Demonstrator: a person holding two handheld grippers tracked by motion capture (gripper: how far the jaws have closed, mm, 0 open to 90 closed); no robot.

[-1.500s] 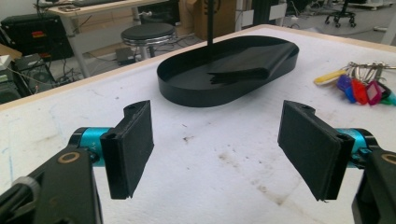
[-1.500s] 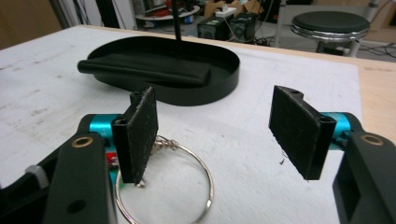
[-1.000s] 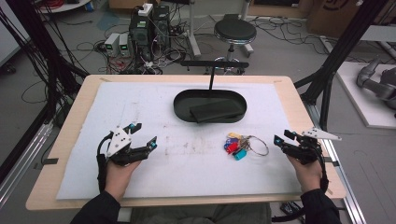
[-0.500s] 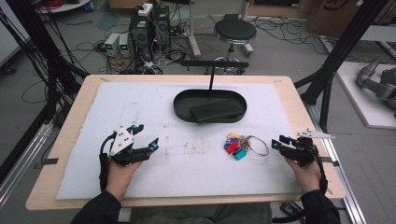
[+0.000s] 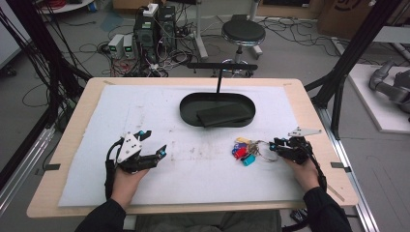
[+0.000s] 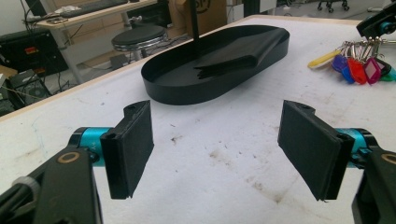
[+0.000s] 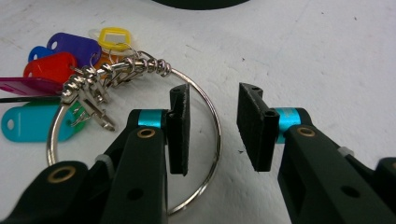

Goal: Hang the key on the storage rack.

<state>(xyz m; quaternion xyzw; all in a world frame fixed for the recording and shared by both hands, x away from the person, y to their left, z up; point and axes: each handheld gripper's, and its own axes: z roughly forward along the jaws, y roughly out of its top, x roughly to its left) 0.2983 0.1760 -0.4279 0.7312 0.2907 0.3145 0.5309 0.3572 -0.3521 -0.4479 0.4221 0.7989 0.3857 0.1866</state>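
Observation:
A large metal key ring point(image 7: 215, 140) with several coloured key tags point(image 7: 56, 65) lies on the white mat at the right centre point(image 5: 244, 151). My right gripper point(image 7: 212, 128) is open, its jaws straddling the ring's right arc, one inside the loop and one outside; in the high view it point(image 5: 274, 146) sits just right of the tags. My left gripper point(image 6: 217, 149) is wide open over bare mat at the left point(image 5: 152, 143), nothing between its pads. The tags point(image 6: 357, 65) also lie far right in the left gripper view.
A black oval tray point(image 5: 189, 113) with a flat black pouch point(image 5: 225, 115) and an upright black post point(image 5: 218, 79) stands at the back centre of the mat. The mat point(image 5: 203, 174) is stained in the middle. A stool and cables lie beyond the table.
My right gripper has moved left toward the key ring and now has its jaws around the ring's wire. The left gripper has barely shifted.

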